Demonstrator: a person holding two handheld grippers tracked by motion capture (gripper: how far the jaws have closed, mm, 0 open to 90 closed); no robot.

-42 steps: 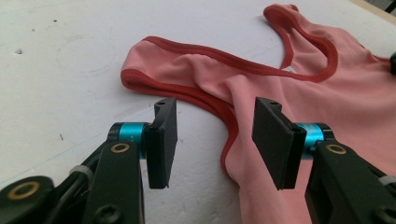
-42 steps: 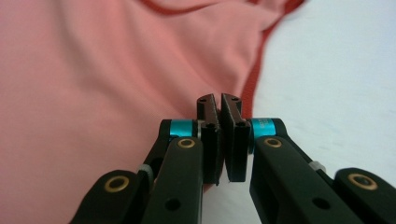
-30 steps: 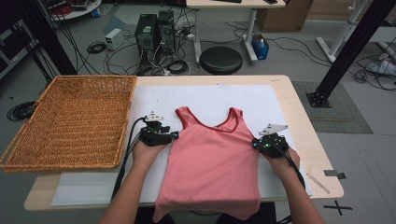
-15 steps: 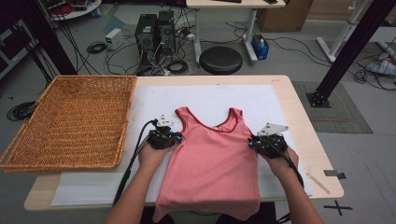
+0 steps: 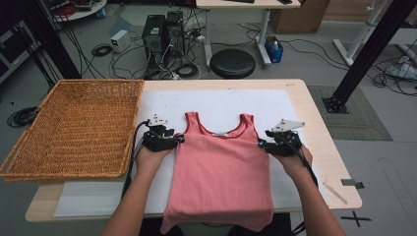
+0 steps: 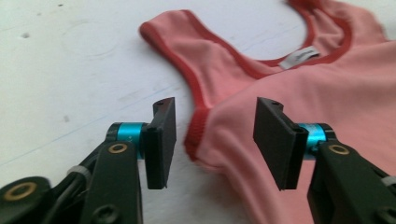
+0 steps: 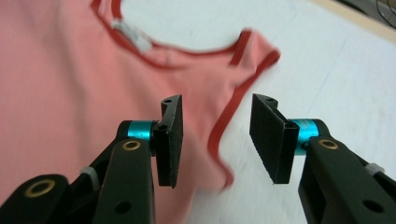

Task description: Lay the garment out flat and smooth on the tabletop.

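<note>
A salmon-pink tank top [image 5: 221, 172] with red trim lies flat on the white sheet [image 5: 216, 101], its hem hanging over the table's near edge. My left gripper [image 5: 180, 139] is at the top's left armhole. In the left gripper view its jaws [image 6: 215, 140] have just been opening and stand apart, with the trimmed armhole edge [image 6: 198, 126] loose between them, untouched by the pads. My right gripper [image 5: 260, 143] is at the right armhole. Its jaws [image 7: 215, 137] have just been opening too, and the red armhole edge [image 7: 224, 126] lies between them, free of the pads.
A large wicker basket [image 5: 74, 128] takes up the table's left part, close beside my left hand. A thin wooden stick [image 5: 335, 192] lies near the table's right front corner. Beyond the far edge stand a black stool [image 5: 232, 63] and computer cases [image 5: 160, 32].
The left gripper slid right onto the top's armhole edge, then drew back left and up a little. The right gripper shifted slightly at the other armhole. The top lies as before.
</note>
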